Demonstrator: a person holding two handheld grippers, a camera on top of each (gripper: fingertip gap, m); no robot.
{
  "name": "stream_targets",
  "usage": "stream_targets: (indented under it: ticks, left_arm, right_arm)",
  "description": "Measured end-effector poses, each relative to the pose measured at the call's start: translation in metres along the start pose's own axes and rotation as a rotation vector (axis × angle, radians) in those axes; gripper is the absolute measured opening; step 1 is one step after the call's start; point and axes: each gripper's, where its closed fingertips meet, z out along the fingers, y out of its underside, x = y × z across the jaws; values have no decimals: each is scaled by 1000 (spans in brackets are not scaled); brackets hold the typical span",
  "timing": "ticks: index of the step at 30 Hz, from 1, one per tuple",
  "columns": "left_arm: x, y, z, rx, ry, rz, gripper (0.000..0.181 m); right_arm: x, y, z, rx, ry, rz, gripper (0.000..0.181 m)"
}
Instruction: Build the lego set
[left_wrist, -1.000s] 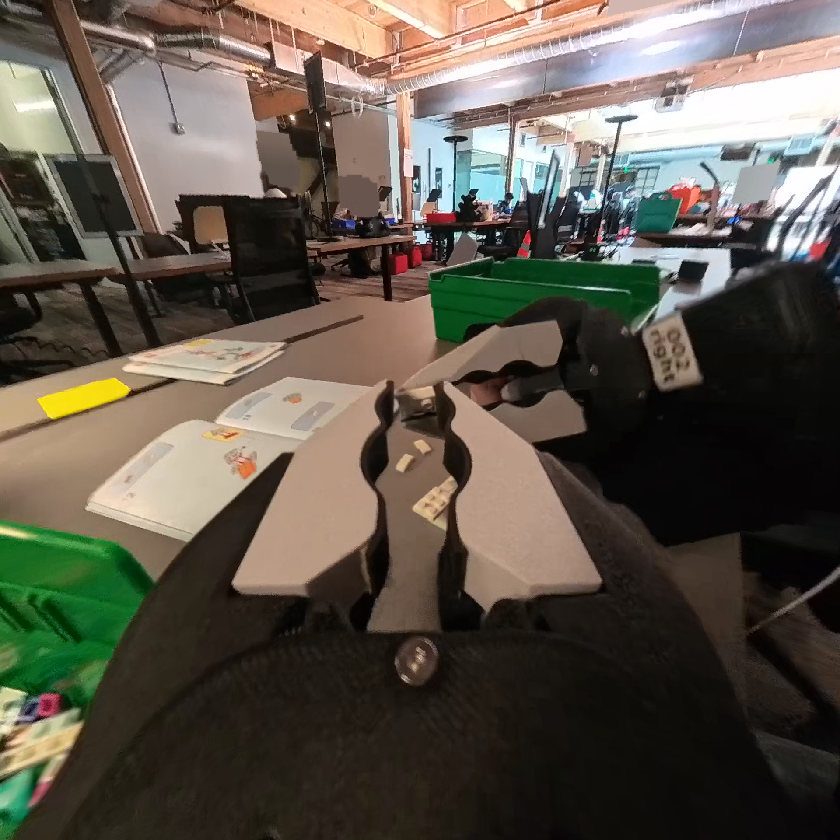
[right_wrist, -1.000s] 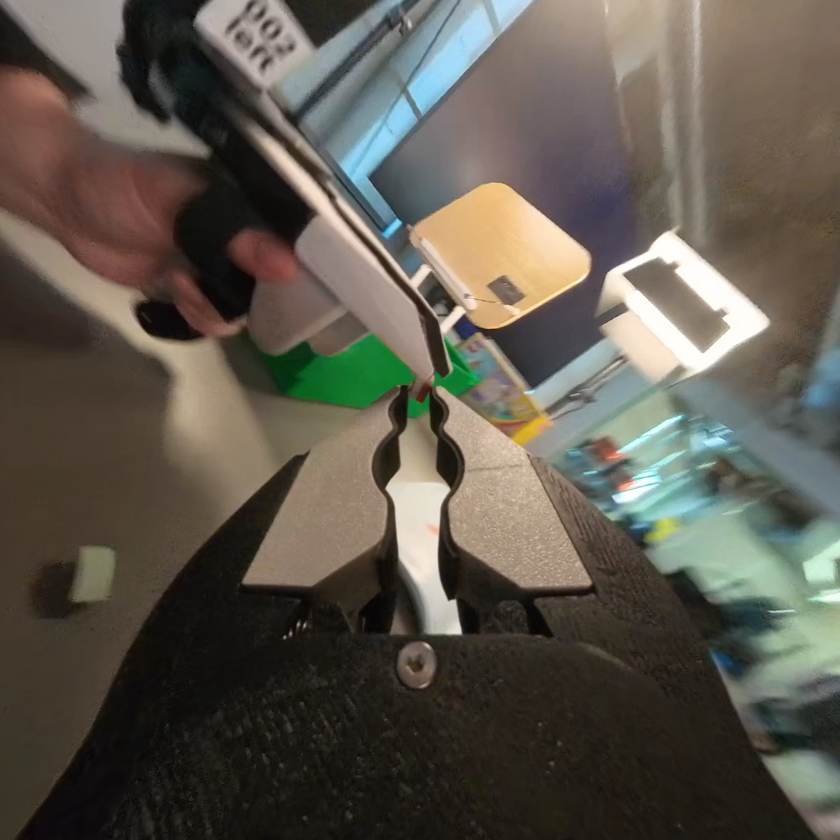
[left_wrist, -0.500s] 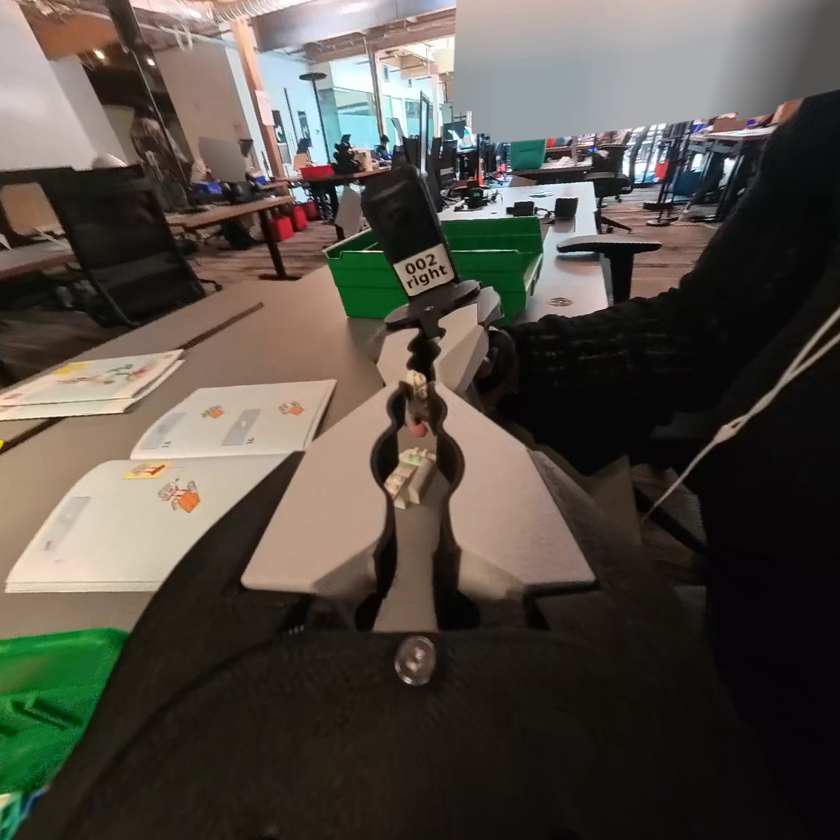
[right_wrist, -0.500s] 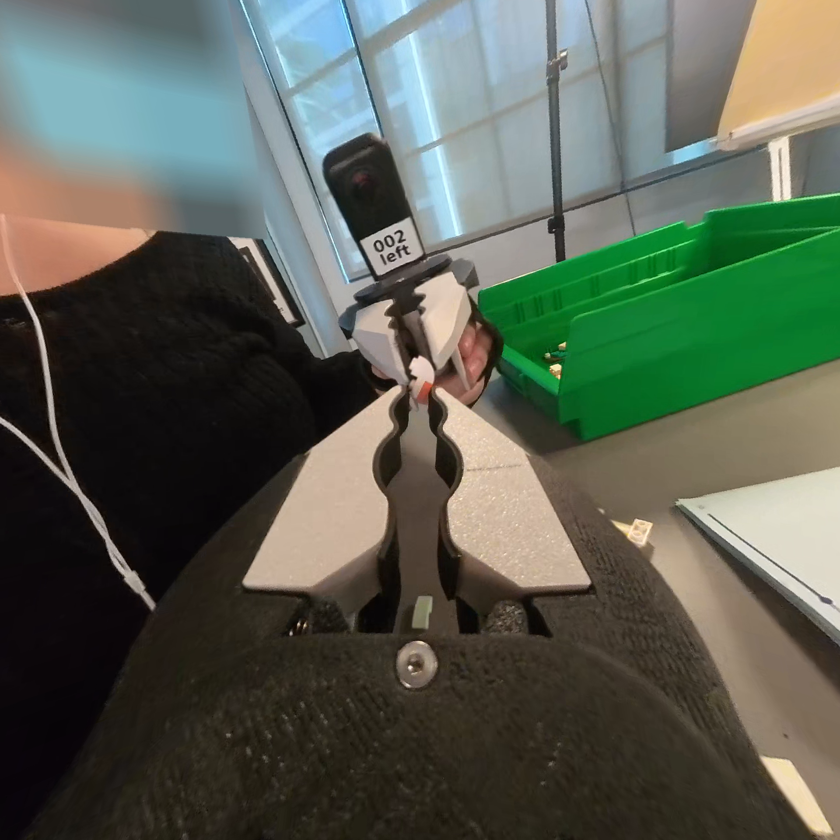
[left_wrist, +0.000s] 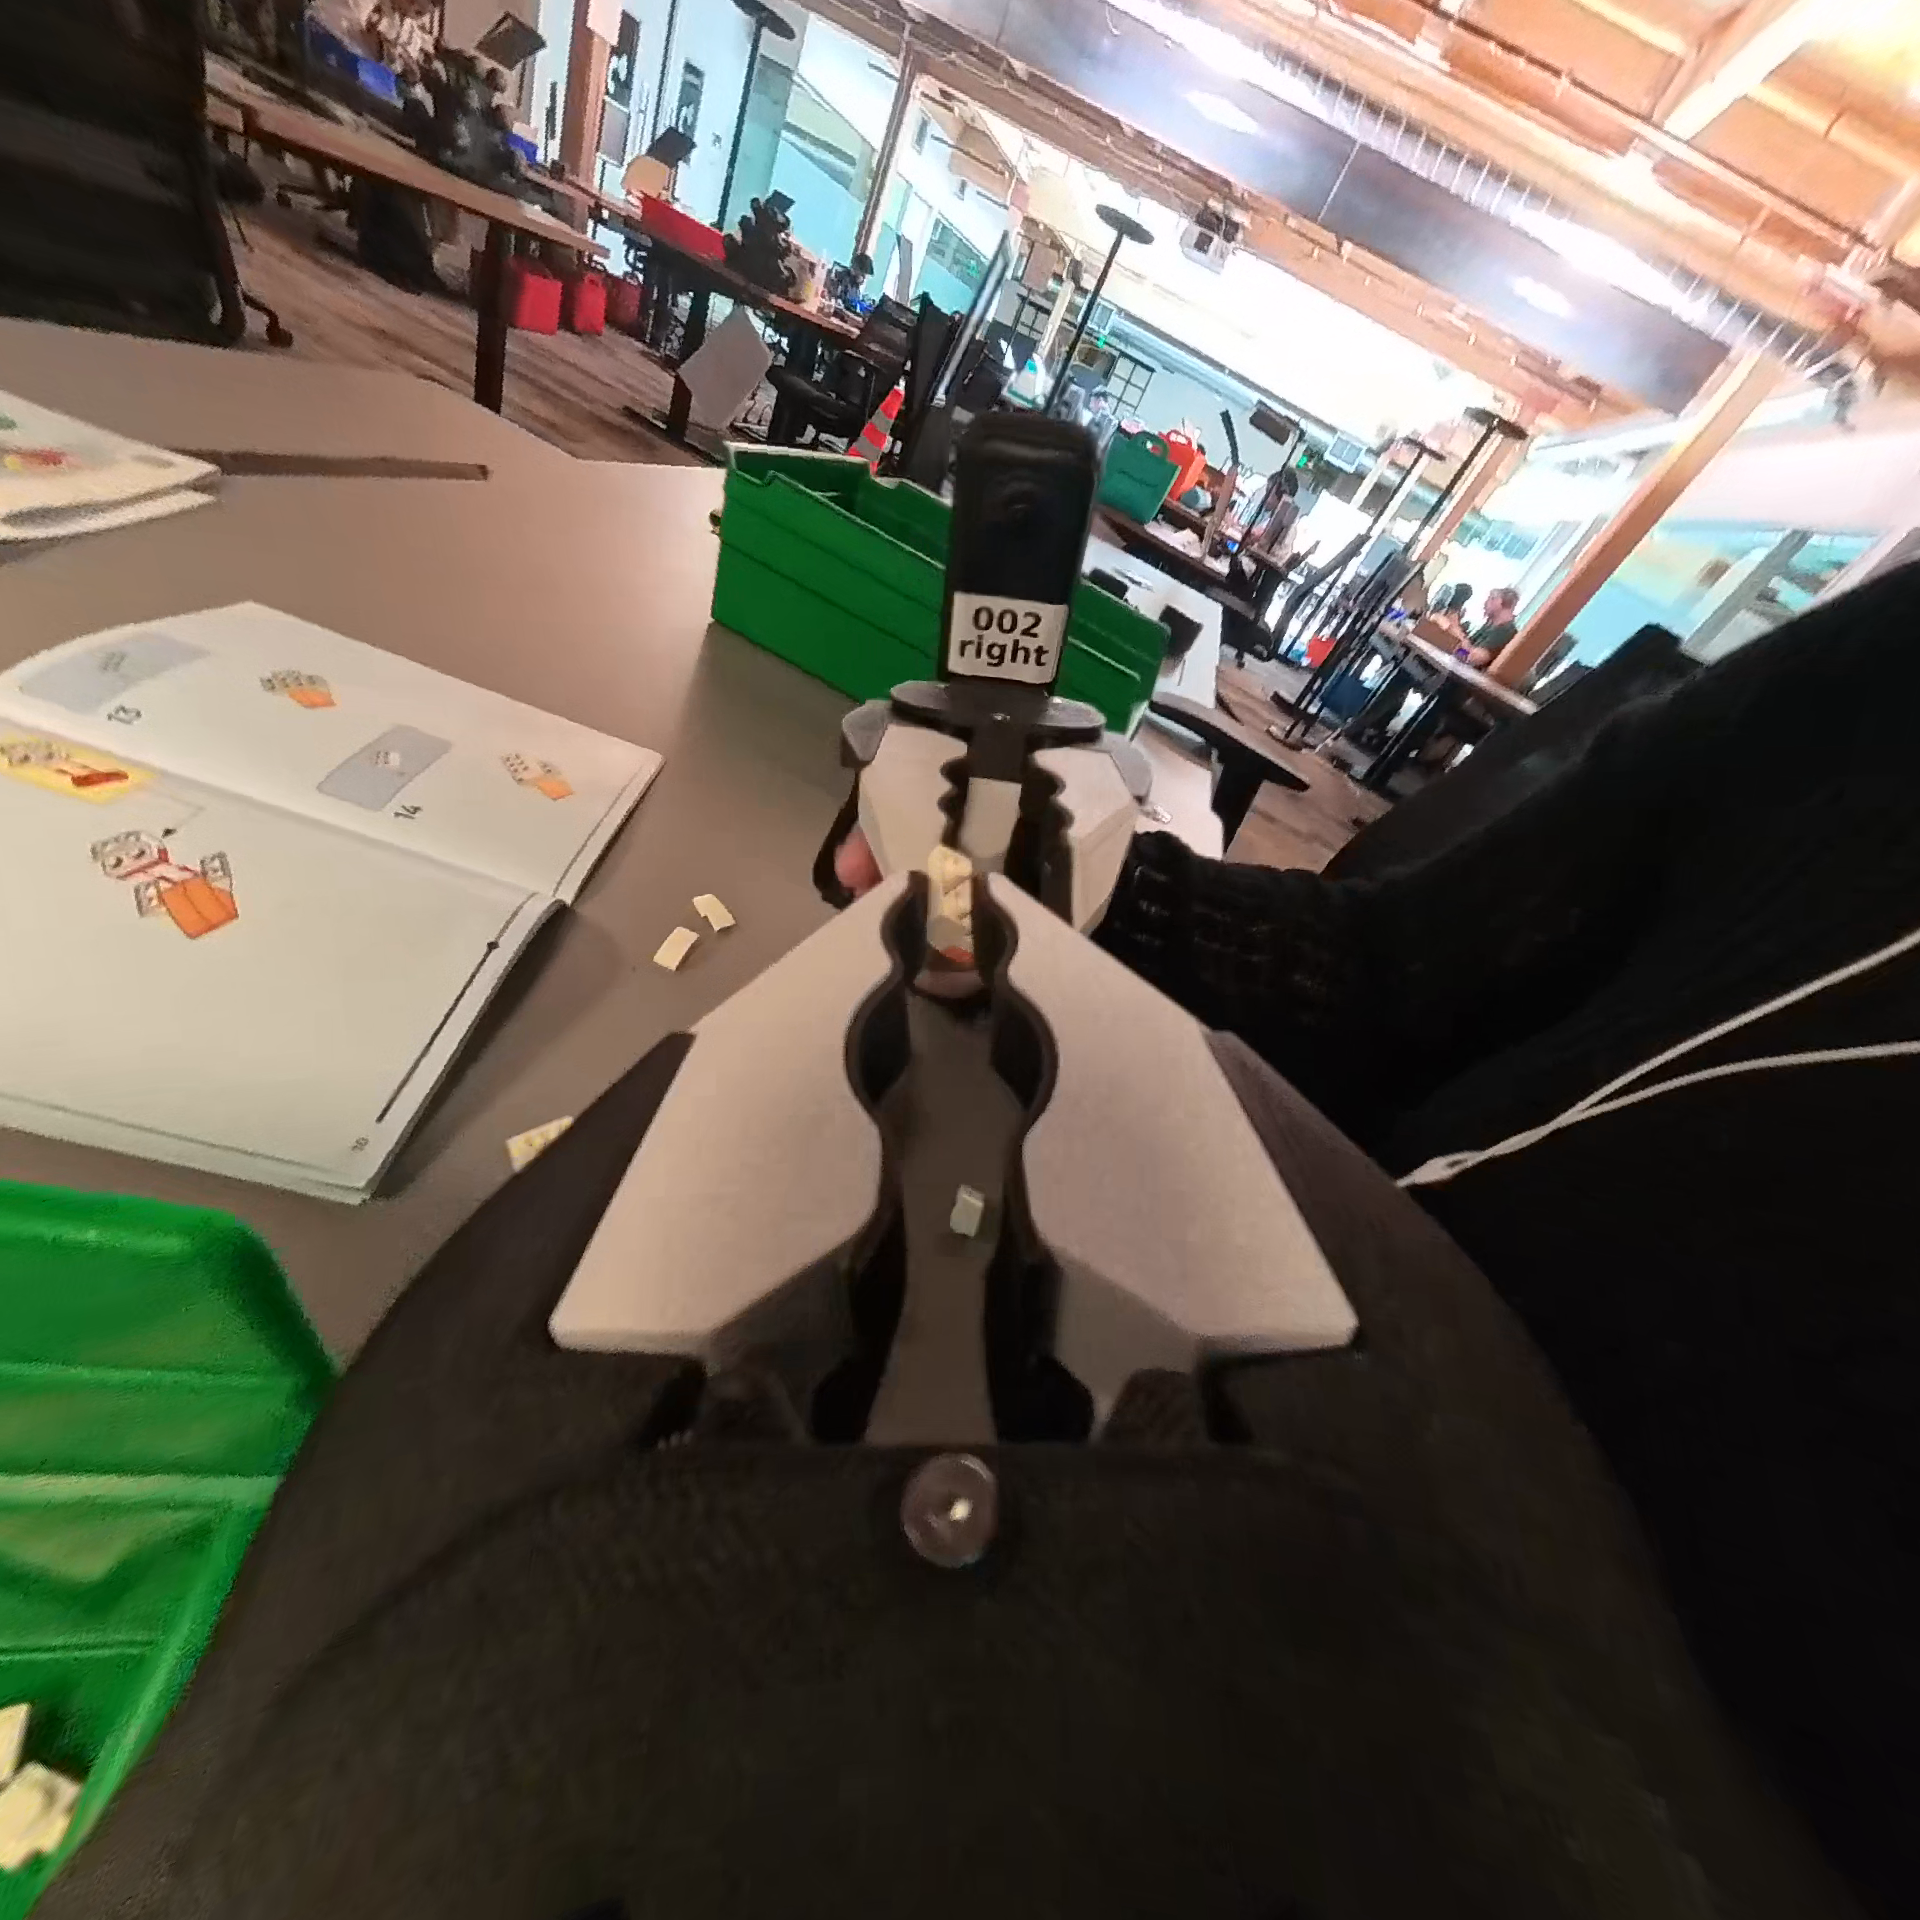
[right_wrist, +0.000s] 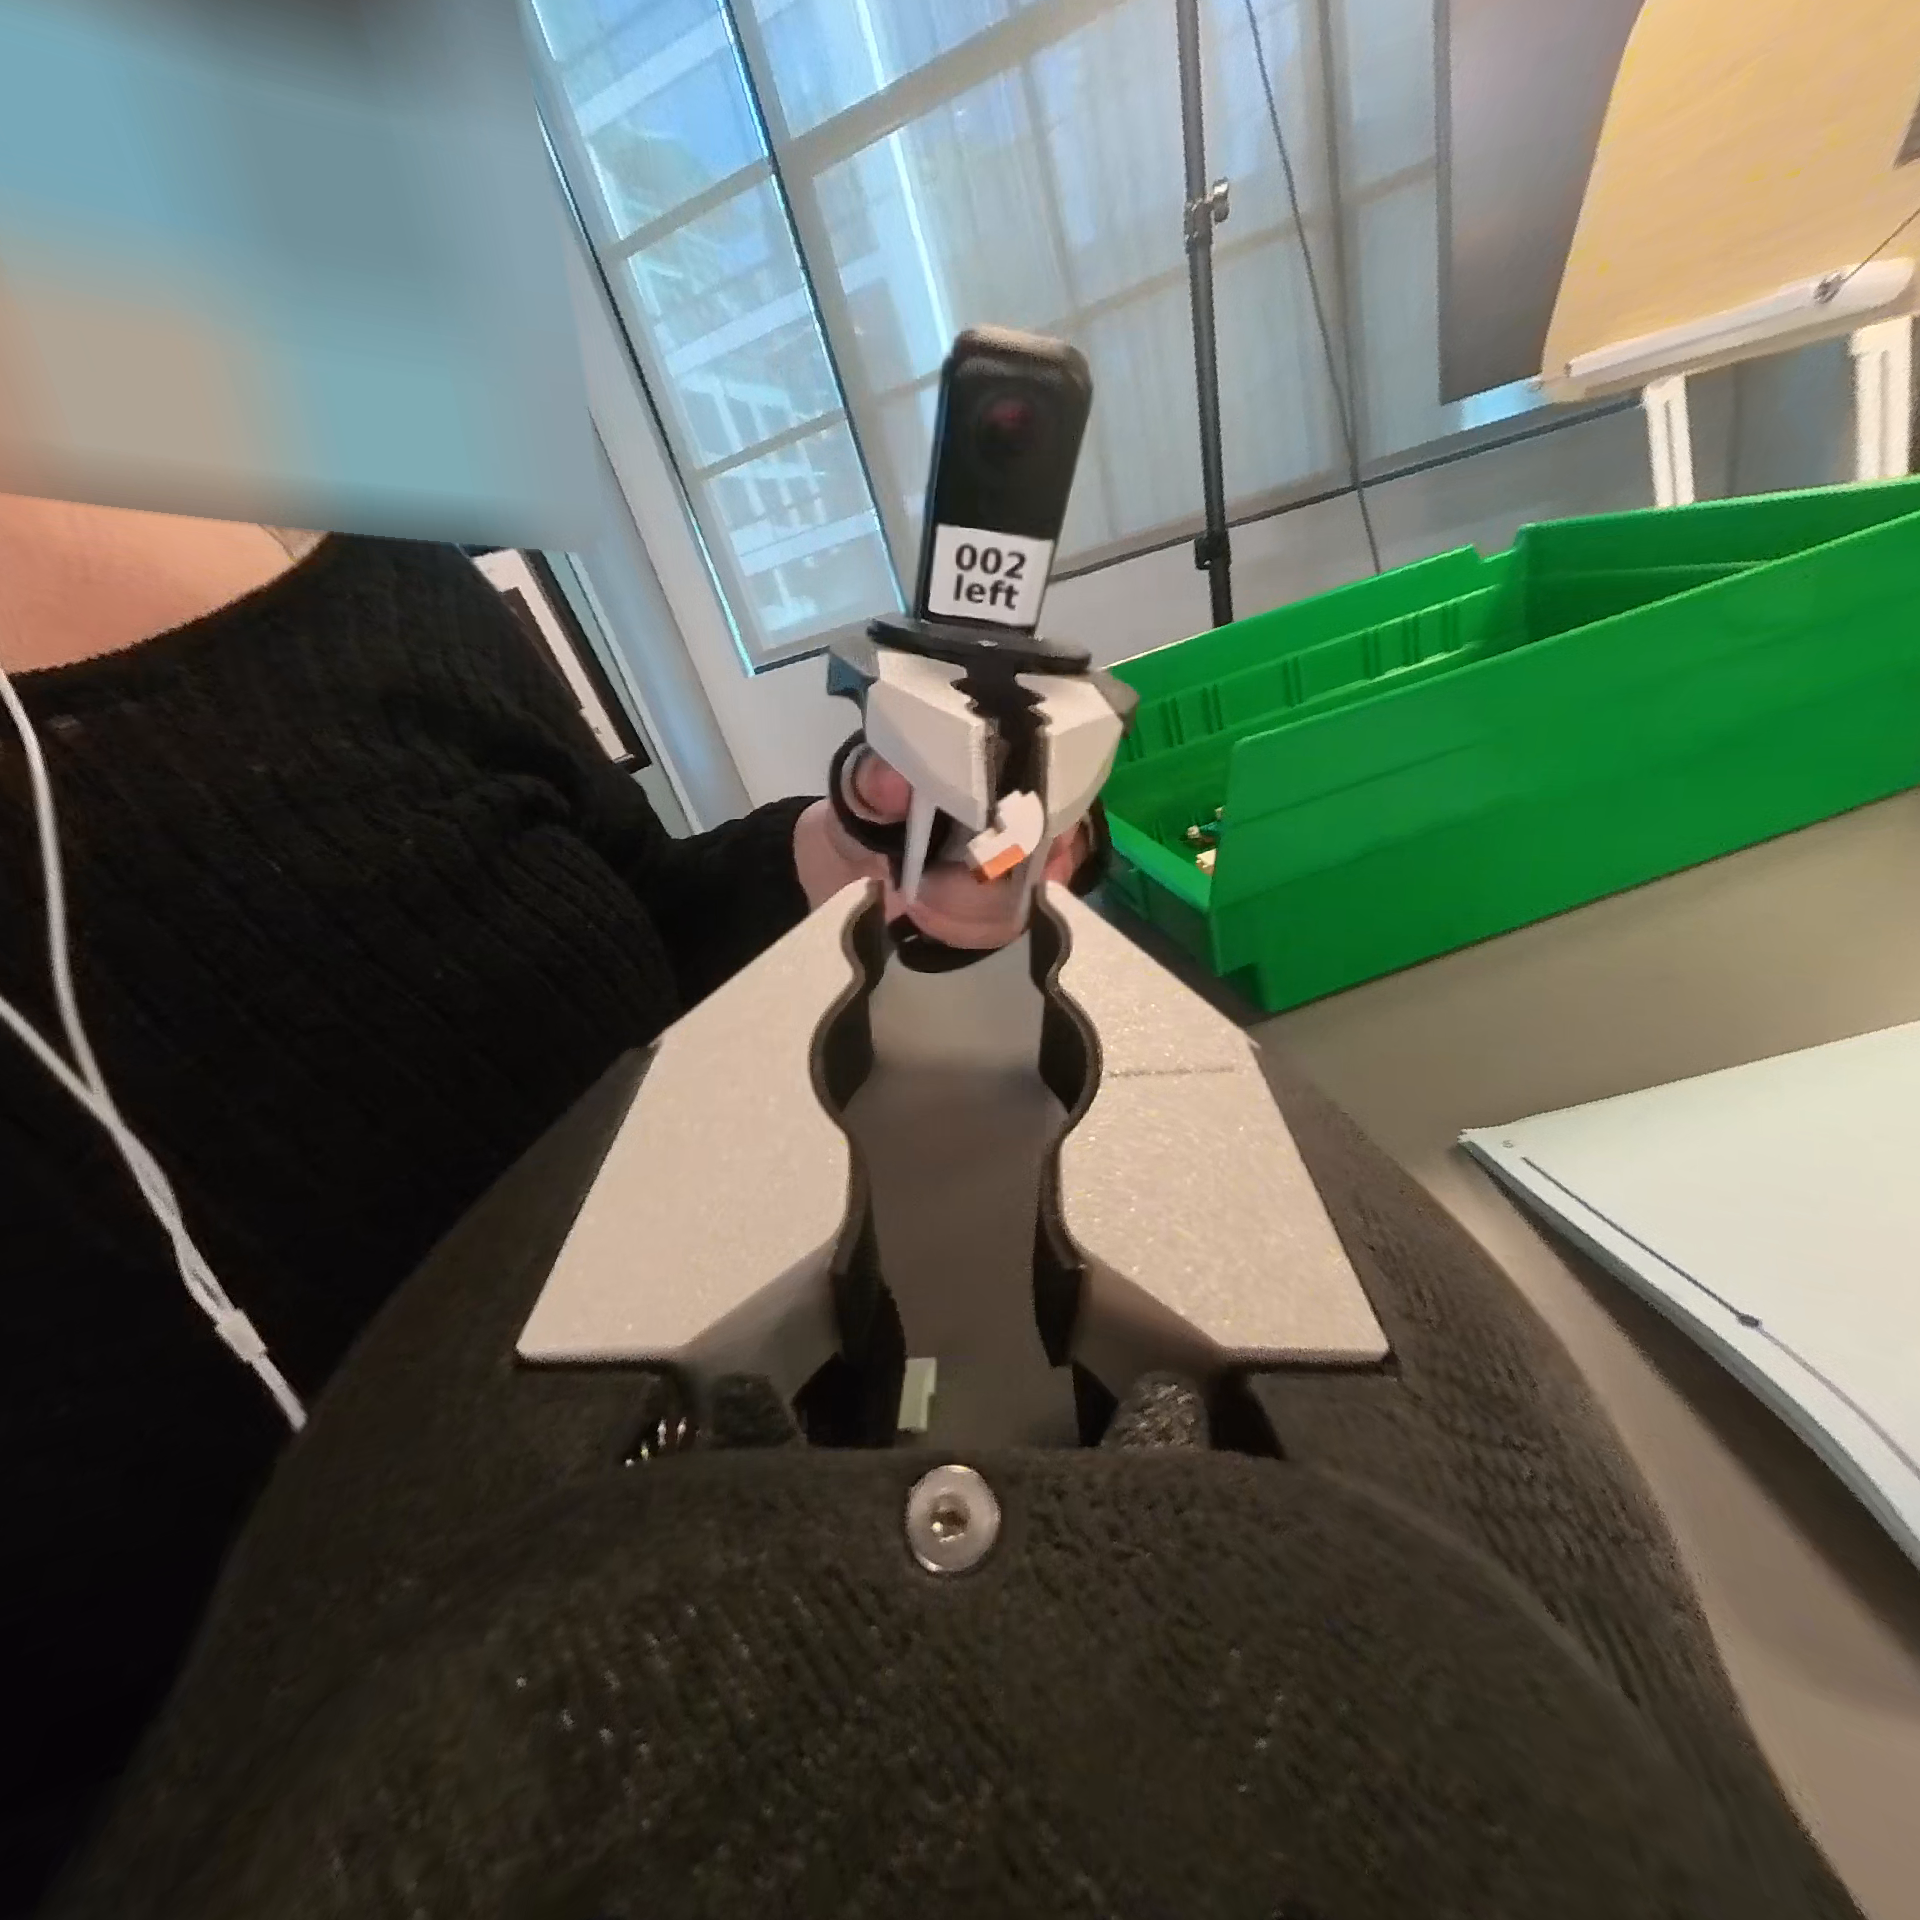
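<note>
Overhead, the grey left tool (left_wrist: 948, 914) clamps a small white-and-orange lego assembly (left_wrist: 951, 902) at twelve o'clock. The grey right tool (right_wrist: 954, 914) faces it — fingers apart, empty — above the grey table (left_wrist: 540, 582).

Bright daylight from windows (right_wrist: 1039, 312) — wide-angle bending at edges, slight blur.

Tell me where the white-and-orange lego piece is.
In the left wrist view, the white-and-orange lego piece is centre frame, pinched in the left gripper, raised off the table, directly facing the open right gripper.
</note>
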Motion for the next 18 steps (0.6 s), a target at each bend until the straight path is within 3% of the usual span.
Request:
stream_targets:
  ticks: [5,9,18]
  left_arm:
    - [2,-1,0,3,47,-146,7]
    - [15,0,2,-10,164,-265,7]
    - [24,9,7,-57,235,-344,7]
  right_arm:
    - [2,-4,-1,10,65,-139,29]
    - [-7,-6,1,23,51,-248,30]
    - [-16,-5,1,14,21,-327,15]
